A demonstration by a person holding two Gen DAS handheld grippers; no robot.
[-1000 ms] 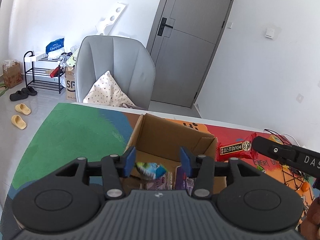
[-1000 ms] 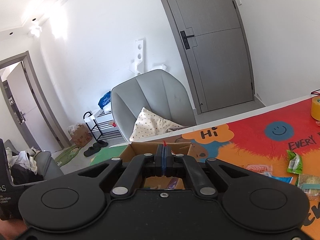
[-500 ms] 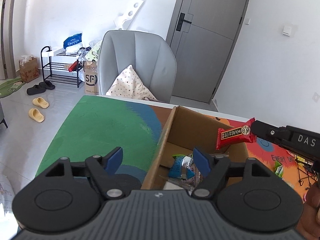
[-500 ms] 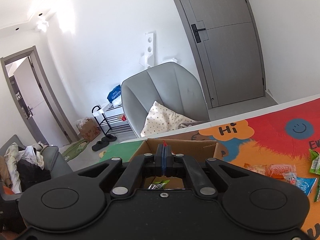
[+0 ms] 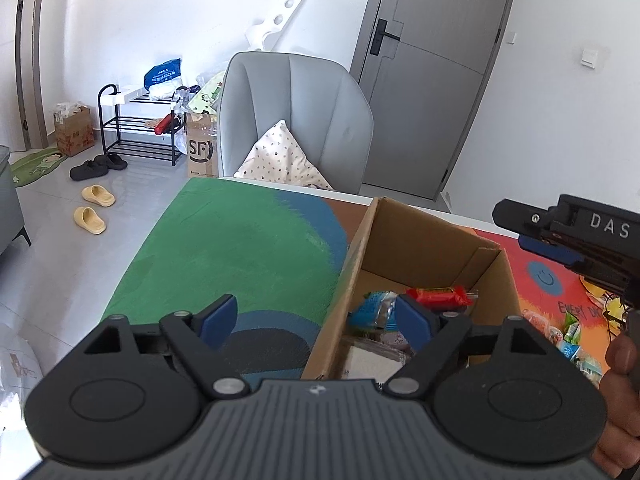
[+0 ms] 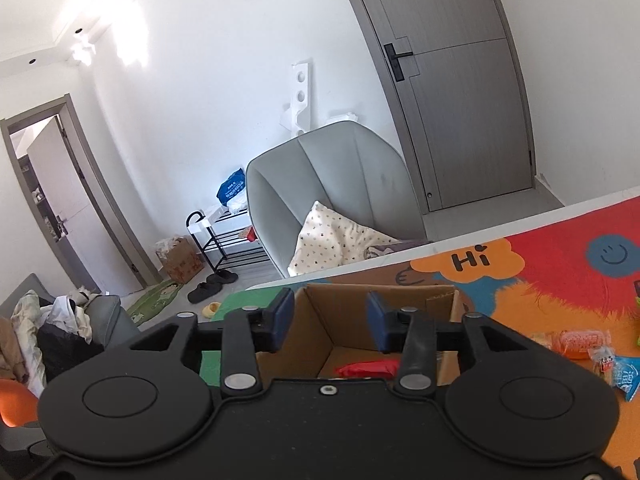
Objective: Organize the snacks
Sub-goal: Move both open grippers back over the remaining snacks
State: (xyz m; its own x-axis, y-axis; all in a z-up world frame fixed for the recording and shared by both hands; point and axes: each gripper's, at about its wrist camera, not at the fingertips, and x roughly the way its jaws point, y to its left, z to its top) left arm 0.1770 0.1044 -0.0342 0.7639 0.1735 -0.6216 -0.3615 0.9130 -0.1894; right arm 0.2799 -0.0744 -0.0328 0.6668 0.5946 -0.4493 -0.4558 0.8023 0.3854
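An open cardboard box (image 5: 432,240) stands on the colourful mat and holds several snack packs. A red snack bar (image 5: 440,296) lies loose on top of them, also showing in the right wrist view (image 6: 368,368). A blue pack (image 5: 370,310) lies beside it. My left gripper (image 5: 316,322) is open and empty, straddling the box's left wall. My right gripper (image 6: 330,320) is open and empty above the box (image 6: 360,320); it shows in the left wrist view (image 5: 552,236) at the right. More snack packs (image 6: 576,340) lie on the mat to the right.
A grey armchair (image 5: 296,120) with a spotted cushion stands behind the table. A shoe rack (image 5: 140,128), boxes and slippers are on the floor at left. The green part of the mat (image 5: 232,248) lies left of the box. A grey door (image 6: 452,80) is behind.
My right gripper opened and let go of the red snack bar, which now lies in the box. My left gripper shifted left and opened wider.
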